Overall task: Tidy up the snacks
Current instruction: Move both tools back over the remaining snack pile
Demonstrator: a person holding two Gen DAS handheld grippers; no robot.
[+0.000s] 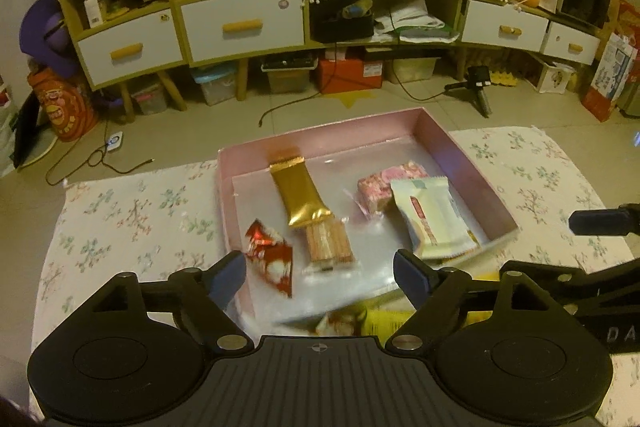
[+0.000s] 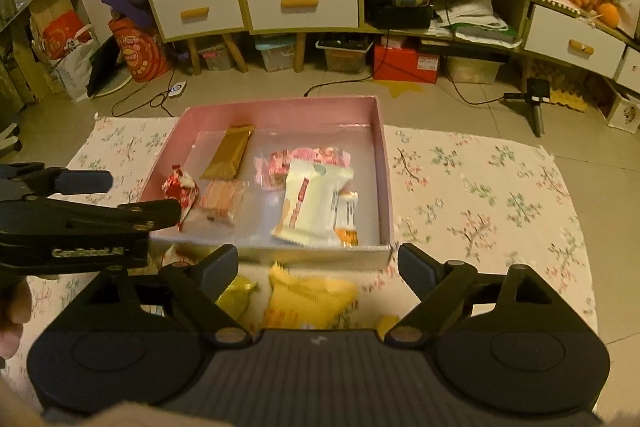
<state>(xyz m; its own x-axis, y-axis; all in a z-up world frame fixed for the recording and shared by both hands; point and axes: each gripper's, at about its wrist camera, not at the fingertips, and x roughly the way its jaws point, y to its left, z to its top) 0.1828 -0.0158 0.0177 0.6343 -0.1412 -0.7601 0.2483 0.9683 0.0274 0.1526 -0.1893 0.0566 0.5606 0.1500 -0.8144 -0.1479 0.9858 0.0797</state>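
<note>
A pink box [image 1: 464, 163] [image 2: 385, 183] sits on a flowered cloth and holds several snacks: a gold bar [image 1: 298, 193] [image 2: 228, 155], a red-and-white packet [image 1: 270, 257], an orange wafer pack [image 1: 330, 245], a pink packet [image 1: 384, 187] and a white packet [image 1: 432, 223] [image 2: 310, 205]. A yellow packet [image 2: 308, 301] and a gold-green one [image 2: 236, 297] lie on the cloth in front of the box. My left gripper [image 1: 320, 273] hovers open over the box's near edge, nothing between its fingers. My right gripper [image 2: 318, 267] stands open above the yellow packet, apart from it.
The flowered cloth [image 2: 480, 195] spreads to the right of the box. Beyond it is tiled floor with cables, a small tripod [image 2: 534, 103] and a long cabinet with white drawers [image 2: 300, 5]. A hand [image 2: 12, 311] shows at the left edge.
</note>
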